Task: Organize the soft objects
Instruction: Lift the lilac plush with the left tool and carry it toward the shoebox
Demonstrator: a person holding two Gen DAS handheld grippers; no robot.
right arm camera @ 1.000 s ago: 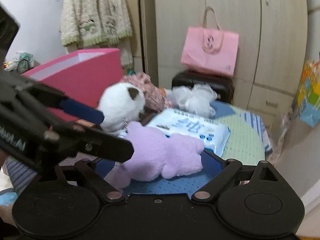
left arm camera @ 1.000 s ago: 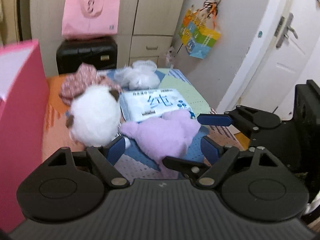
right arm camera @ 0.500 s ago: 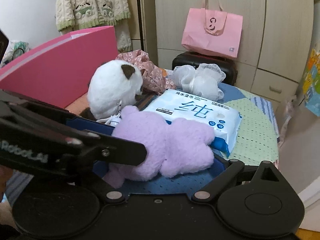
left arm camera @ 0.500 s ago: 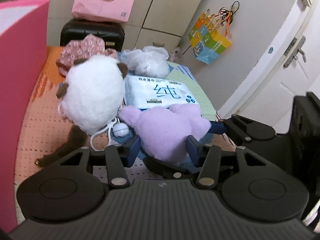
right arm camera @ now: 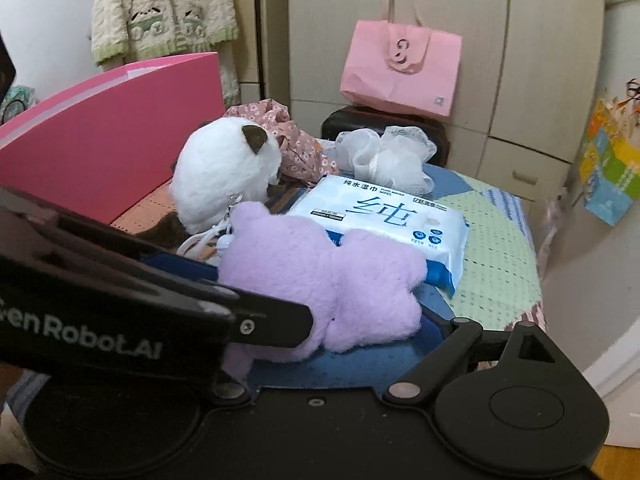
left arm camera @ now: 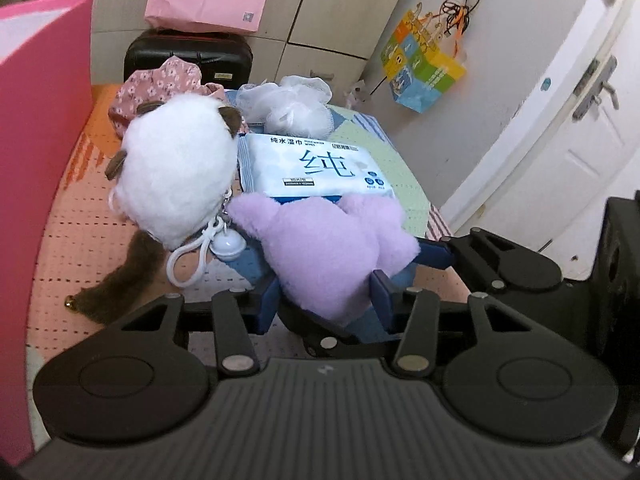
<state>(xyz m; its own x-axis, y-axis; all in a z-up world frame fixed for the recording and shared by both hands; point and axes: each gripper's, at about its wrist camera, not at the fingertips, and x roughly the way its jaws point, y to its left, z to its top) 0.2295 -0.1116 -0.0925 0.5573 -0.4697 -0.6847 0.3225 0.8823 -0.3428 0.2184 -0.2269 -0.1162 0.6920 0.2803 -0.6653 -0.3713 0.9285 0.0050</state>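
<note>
progress: early, by my read. all five soft things lie loose on the surface (left arm camera: pixel 80 232); i see nothing in the pink box (left arm camera: pixel 36 128).
left hand-held gripper (left arm camera: pixel 324 294): narrowed around the near end of the purple plush (left arm camera: pixel 332 244), blue pads against both flanks. i judge it gripped, plush not yet lifted.
right hand-held gripper (right arm camera: pixel 320 300): spread wide, holding nothing; one blue finger (left arm camera: pixel 434 252) sits just beside the plush's right edge, the other hidden behind the left unit.
purple plush: lying flat near the front, far end overlapping the wet wipes pack (left arm camera: pixel 316 168).
left to do: white plush cat (left arm camera: pixel 176 176), wet wipes pack, white mesh bath pouf (left arm camera: pixel 292 108), floral cloth (left arm camera: pixel 160 80), as i judge it.
snag risk: cat's white clip loop and bell (left arm camera: pixel 208 248) touch the purple plush's left corner; may drag along.
edges: surface drops off on the right past the green patch (right arm camera: pixel 496 264), wall and door close beyond.
open room: orange stretch between the cat and the pink box wall looks free; box stands tall on the left, so carrying there needs a lift over its rim.
crowding: both hand-held grippers meet at the same plush, little slack between them.
</note>
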